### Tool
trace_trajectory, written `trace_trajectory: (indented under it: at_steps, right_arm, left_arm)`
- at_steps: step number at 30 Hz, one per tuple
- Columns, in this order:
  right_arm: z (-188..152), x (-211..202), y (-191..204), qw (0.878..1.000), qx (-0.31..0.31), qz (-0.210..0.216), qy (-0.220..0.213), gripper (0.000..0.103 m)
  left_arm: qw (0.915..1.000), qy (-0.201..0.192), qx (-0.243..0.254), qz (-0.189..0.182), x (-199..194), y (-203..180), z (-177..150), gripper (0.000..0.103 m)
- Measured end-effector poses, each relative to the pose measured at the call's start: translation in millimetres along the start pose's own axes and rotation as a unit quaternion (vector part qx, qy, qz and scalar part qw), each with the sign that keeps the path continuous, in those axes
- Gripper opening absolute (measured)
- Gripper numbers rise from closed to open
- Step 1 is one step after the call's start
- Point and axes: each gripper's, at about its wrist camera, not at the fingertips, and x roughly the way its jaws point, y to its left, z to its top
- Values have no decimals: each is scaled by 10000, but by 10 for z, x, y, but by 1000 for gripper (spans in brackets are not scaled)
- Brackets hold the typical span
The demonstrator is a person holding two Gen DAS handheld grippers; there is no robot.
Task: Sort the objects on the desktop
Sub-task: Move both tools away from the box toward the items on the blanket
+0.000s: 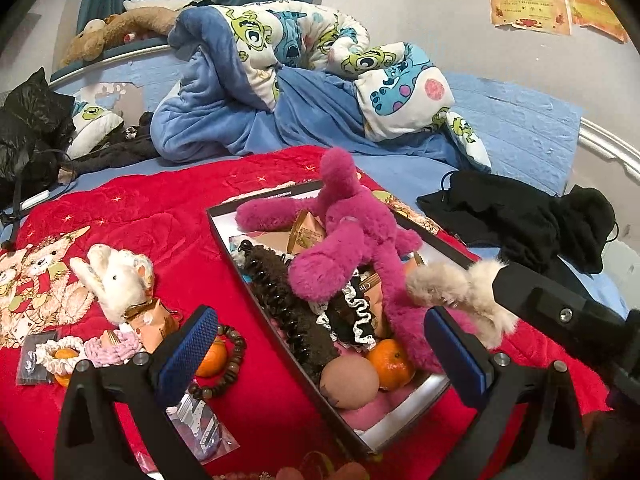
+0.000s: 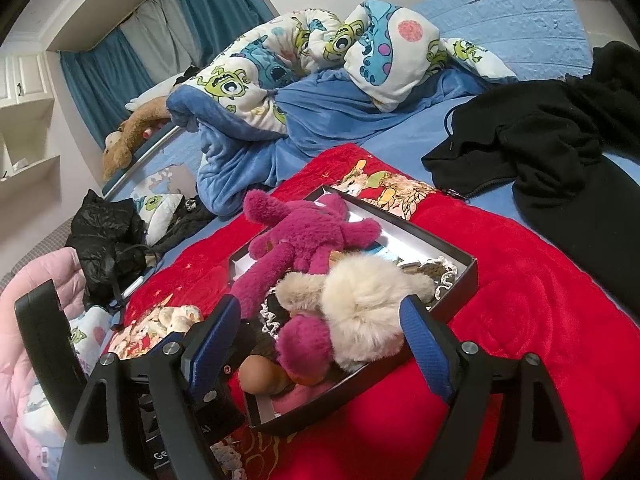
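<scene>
right now i'm holding my right gripper (image 2: 320,344) wide open, gripping nothing, with the cream fluffy toy (image 2: 360,312) lying between its blue pads, resting over the near end of the black box (image 2: 468,276). i'm judging it as just being let go there. my left gripper (image 1: 320,356) is also gaping wide and empty, hovering over the box's near end. the left-side clutter, white plush rabbit (image 1: 116,280) and bead bracelet (image 1: 228,364), is sitting nearer that hand. farther in, the magenta plush (image 1: 348,236) is sprawling lengthwise, crowding the box.
</scene>
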Motion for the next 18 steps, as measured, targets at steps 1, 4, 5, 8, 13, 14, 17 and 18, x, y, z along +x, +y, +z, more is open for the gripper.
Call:
trace_trajectory:
  at_steps: [1, 4, 5, 8, 13, 14, 17, 18]
  right_arm:
    - [3, 3, -3, 10000, -1, 5, -1, 86]
    - [-1, -13, 18, 10000, -34, -40, 0, 93]
    - [-1, -19, 34, 9999, -72, -97, 8, 95]
    - [-10, -47, 90, 9997, -181, -143, -2, 100]
    - [-43, -149, 206, 9994, -313, -96, -70, 103]
    - [-53, -170, 224, 9994, -320, -88, -84, 103]
    - [-77, -226, 275, 9994, -310, -14, -122, 103]
    - [-83, -246, 296, 9995, -297, 7, -141, 103]
  left_arm:
    - [10000, -17, -13, -5, -15, 6, 4, 103]
    - [10000, -31, -39, 4, -53, 21, 21, 103]
    - [10000, -43, -47, 7, -68, 26, 27, 103]
    - [10000, -69, -25, 39, -130, 32, 46, 103]
    - [9999, -135, 42, 73, -299, 50, 37, 103]
    - [9998, -141, 82, 104, -334, 57, 30, 103]
    - [9996, -158, 152, 167, -408, 98, 22, 103]
    - [9996, -160, 163, 178, -433, 121, 21, 103]
